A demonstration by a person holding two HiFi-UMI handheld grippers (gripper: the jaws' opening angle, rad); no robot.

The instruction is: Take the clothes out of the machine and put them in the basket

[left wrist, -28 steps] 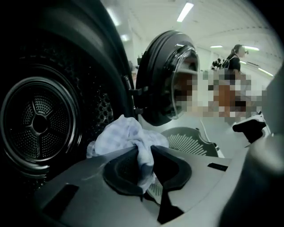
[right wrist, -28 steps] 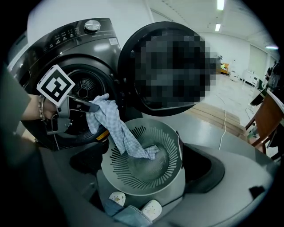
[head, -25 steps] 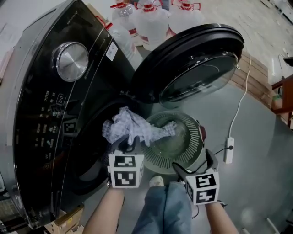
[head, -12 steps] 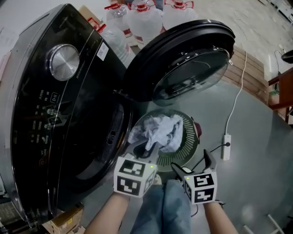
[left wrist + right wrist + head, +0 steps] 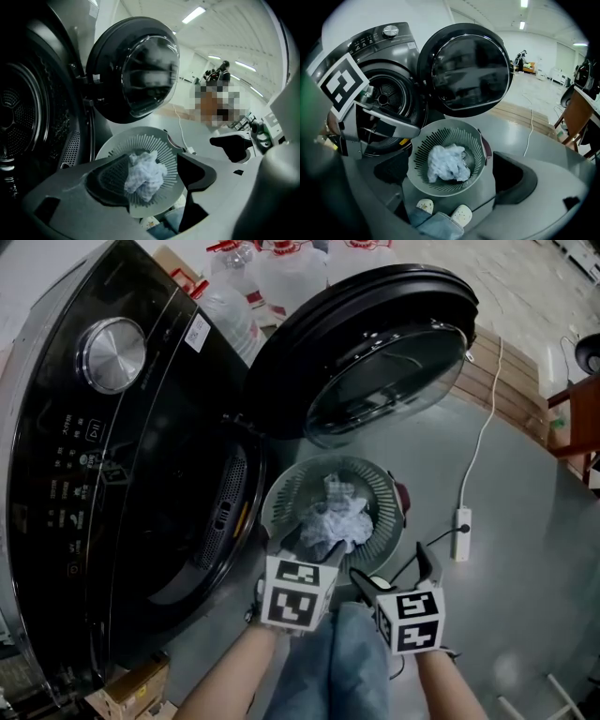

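A: Cloth [image 5: 337,518] status?
B: Crumpled at centre of basket [image 5: 281,495], on floor [image 5: 525,521] by machine [image 5: 141,474]. A sec ago it hung from L gripper [image 5: 312,542] at the drum mouth. The jaws have just been opening and the cloth is released, so one item is delivered.
A: R gripper [image 5: 394,570]?
B: Jaws apart, empty, at basket's near rim.
A: Unknowns?
B: Drum [image 5: 386,96] is dark; can't confirm whether clothes remain.

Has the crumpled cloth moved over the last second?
Yes. The cloth moved right, away from the washing machine opening, and now lies in the basket.
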